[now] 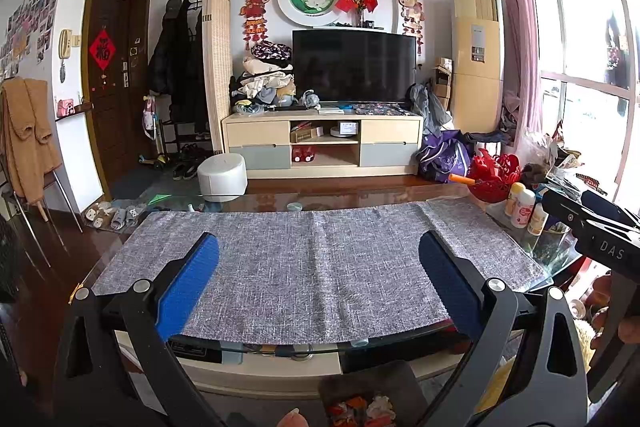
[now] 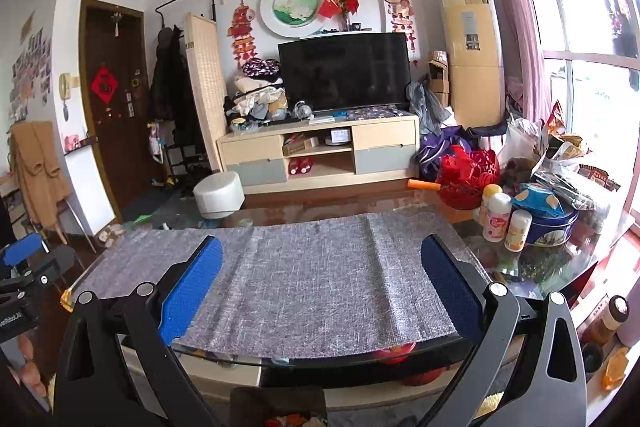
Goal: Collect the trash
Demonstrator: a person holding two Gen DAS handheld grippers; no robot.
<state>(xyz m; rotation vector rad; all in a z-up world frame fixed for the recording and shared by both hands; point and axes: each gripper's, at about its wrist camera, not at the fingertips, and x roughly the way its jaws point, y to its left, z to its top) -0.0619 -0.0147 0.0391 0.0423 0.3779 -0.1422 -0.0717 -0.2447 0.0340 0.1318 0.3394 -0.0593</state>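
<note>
A grey woven cloth (image 1: 320, 259) covers the glass coffee table (image 1: 280, 201); no trash lies on the cloth. My left gripper (image 1: 318, 251) is open and empty, held above the near edge of the cloth. My right gripper (image 2: 322, 255) is open and empty too, above the same cloth (image 2: 304, 275). The right gripper's body shows at the right edge of the left wrist view (image 1: 592, 227). A dark bin (image 1: 368, 399) with colourful scraps sits on the floor below the table's near edge; it also shows in the right wrist view (image 2: 280, 407).
At the table's right end stand small bottles (image 2: 498, 217), a blue round tin (image 2: 554, 225), a red basket (image 2: 468, 173) and snack bags (image 2: 560, 163). A white stool (image 1: 223, 175) and a TV cabinet (image 1: 322, 143) lie beyond the table.
</note>
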